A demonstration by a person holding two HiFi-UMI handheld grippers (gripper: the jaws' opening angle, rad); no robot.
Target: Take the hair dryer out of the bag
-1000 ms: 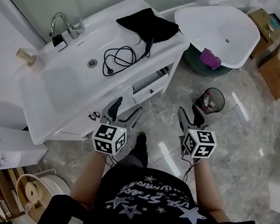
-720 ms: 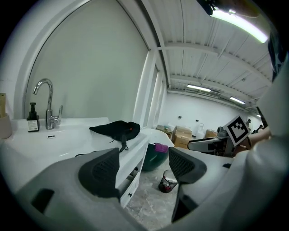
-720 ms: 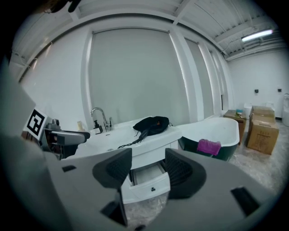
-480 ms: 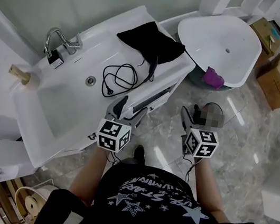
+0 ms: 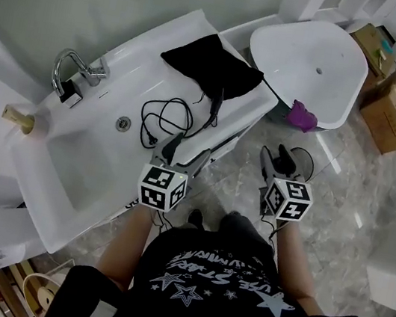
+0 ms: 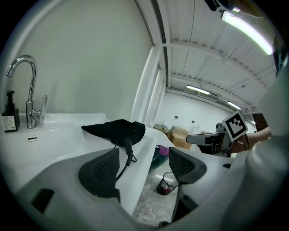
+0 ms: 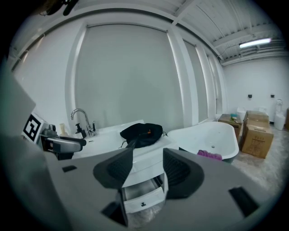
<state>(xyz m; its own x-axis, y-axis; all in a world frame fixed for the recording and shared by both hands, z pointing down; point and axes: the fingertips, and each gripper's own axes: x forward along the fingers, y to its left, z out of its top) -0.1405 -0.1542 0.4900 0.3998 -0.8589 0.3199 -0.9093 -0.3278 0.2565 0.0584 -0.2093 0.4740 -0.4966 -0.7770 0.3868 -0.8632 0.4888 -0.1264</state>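
Observation:
A black bag [image 5: 213,64] lies crumpled at the far right end of the white vanity top [image 5: 142,68]. The hair dryer's black handle [image 5: 217,102] sticks out of its near side, and its black cord [image 5: 164,117] lies coiled on the counter. My left gripper [image 5: 186,152] hovers open at the vanity's front edge, a short way from the bag [image 6: 116,131], with nothing between its pads. My right gripper [image 5: 274,158] is open over the floor, right of the vanity, pointing toward the bag [image 7: 142,134]. Each gripper shows in the other's view.
A faucet [image 5: 73,71] and a sink basin [image 5: 76,159] fill the vanity's left half. A drawer [image 7: 142,191] stands pulled out under the bag. A white bathtub [image 5: 314,57] with a purple cloth [image 5: 302,117], a small bin [image 5: 302,159] and cardboard boxes [image 5: 395,94] are to the right.
The person has stepped toward the vanity. Both grippers have come nearer its front edge and the bag. Both stay open and empty.

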